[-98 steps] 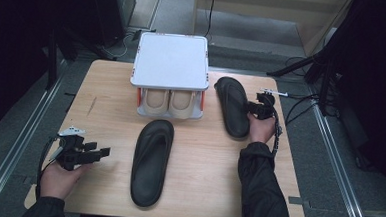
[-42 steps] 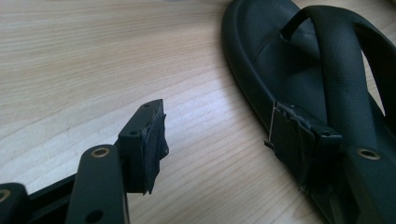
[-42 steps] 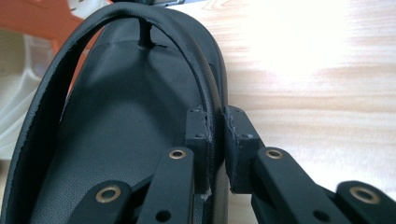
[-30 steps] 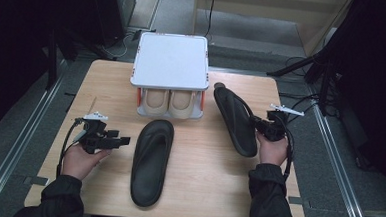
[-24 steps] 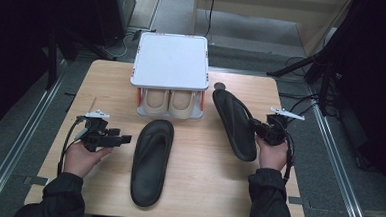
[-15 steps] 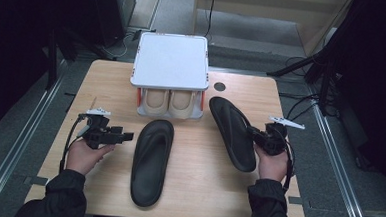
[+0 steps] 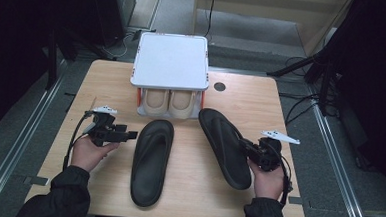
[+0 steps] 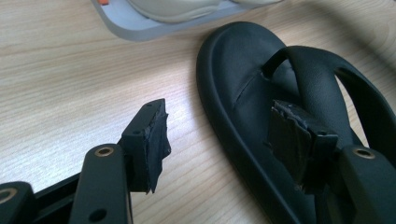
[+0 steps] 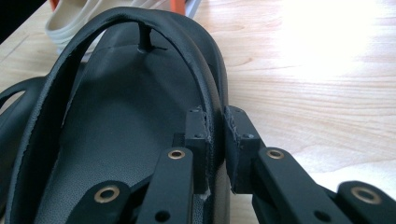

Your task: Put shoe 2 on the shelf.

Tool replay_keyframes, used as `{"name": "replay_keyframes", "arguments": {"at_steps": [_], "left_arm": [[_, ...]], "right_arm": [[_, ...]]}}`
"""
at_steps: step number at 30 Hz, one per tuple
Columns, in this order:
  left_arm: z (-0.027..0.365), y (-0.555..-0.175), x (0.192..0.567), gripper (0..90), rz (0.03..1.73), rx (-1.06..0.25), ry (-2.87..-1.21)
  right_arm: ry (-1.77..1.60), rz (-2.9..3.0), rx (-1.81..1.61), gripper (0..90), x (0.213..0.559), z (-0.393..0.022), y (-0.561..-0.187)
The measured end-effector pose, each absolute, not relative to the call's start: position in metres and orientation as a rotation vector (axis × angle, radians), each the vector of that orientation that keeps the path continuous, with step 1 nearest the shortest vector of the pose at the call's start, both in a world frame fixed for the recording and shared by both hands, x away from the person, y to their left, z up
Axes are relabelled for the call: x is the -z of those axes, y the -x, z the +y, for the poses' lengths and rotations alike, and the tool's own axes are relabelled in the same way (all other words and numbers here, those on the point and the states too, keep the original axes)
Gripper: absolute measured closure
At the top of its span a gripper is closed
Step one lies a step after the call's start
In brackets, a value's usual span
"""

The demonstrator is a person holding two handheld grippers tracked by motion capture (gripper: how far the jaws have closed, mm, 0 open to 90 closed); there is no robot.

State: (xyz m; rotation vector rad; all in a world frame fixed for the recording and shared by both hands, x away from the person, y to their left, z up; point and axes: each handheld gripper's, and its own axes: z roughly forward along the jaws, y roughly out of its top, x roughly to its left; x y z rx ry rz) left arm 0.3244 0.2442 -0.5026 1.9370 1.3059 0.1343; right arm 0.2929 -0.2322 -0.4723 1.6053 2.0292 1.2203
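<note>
Got my right gripper (image 9: pixel 215 140) pinching the black rubber flip-flop's (image 7: pixel 224 146) edge so it drags flat; left gripper (image 8: pixel 224 140) spread, waiting by its mate (image 7: pixel 152 161).

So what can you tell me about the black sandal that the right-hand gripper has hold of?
The right sandal is a black flip-flop that looks like soft rubber or foam, with a toe post and a Y-shaped strap arching over a matte footbed. It lies slantwise on the wooden table, toe toward the shoe rack, to the right of its mate. The right gripper is clamped on its outer side, one jaw inside and one outside. The right gripper view suggests that side is tipped up.
</note>
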Motion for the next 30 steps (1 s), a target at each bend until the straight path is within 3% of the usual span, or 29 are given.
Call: {"name": "replay_keyframes", "arguments": {"at_steps": [10,30], "left_arm": [[0.243,-0.325,0.503,38.2,1.299,-0.132,-1.94],[0.241,-0.325,0.504,38.3,1.296,-0.135,-1.953]], "right_arm": [[-1.58,2.09,-1.171,81.6,0.482,-0.218,-0.279],[-1.489,2.216,-1.055,78.0,0.501,-0.183,-0.286]]}}
